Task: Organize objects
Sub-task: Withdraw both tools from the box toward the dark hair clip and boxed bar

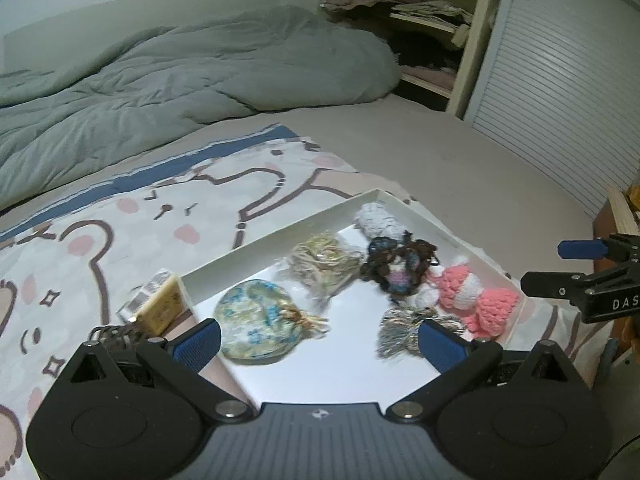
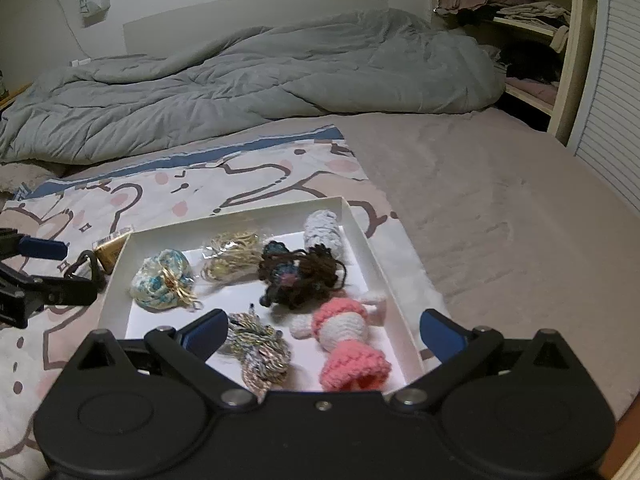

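Item: white tray (image 2: 360, 224), set on a cartoon-print blanket (image 2: 160, 188) and holding a pink-and-white crocheted doll (image 2: 344, 328), a dark yarn tangle (image 2: 300, 276) and other yarn pieces; all are judged light, soft and snag-prone, best pinched across the doll's waist. Both the right gripper (image 2: 320, 330) and the left gripper (image 1: 318, 340) are held spread wide with nothing between the fingers. A yellow box (image 1: 162, 306) beside the tray is shown clearly only in the left view.

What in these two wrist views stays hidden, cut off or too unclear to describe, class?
- Pink crochet doll: its skirt end is hidden behind the right gripper body, right wrist view.
- Dark ring-like item: partly hidden by the left gripper, left wrist view.
- Yellow pack: print too small to read.
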A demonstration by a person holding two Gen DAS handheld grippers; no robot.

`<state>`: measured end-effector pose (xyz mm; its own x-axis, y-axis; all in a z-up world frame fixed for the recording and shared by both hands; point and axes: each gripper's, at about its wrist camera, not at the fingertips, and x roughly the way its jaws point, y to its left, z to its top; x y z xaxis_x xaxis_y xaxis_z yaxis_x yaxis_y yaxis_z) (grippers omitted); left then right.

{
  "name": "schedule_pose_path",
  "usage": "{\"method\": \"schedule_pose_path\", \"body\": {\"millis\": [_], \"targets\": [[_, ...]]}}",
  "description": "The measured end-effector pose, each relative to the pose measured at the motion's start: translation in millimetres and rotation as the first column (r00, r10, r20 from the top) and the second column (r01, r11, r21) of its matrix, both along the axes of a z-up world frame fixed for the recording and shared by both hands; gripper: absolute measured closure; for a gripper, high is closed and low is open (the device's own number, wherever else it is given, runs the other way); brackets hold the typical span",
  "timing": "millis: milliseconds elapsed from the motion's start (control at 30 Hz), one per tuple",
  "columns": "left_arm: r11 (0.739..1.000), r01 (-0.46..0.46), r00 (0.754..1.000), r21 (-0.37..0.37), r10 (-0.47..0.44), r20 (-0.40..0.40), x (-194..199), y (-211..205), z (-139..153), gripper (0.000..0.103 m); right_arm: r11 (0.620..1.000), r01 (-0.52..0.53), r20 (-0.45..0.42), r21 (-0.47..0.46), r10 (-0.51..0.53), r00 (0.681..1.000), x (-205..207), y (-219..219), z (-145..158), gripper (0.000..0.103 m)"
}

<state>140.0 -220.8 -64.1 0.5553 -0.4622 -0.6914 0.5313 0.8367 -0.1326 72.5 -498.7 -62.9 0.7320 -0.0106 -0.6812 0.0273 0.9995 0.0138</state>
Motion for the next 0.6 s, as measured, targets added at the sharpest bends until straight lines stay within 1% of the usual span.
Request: {"method": "schedule_pose_path", "body": {"millis": [233,400,600], "targets": [[0.997,-0.075,0.997,-0.005,0.075,0.012,3.8,35.3,4.9,0.0,0.999,-0.031,0.008,0.012,0.031,0.999,13.8,28.0,2.8,0.0],[0.991,-0.134,0.991,-0.012,0.134,0.011,6.8,64.2,7.2,0.0,0.998,-0.061,0.015,0.019,0.061,0.998,23.1,51.0,4.1,0.0],[0.983,-0.183,0.983,-0.017,0.183,0.031,6.6,92.2,12.5,0.0,0.996,-0.086,0.024,0.037,0.086,0.996,34.0,78.7,4.7,0.0]]}}
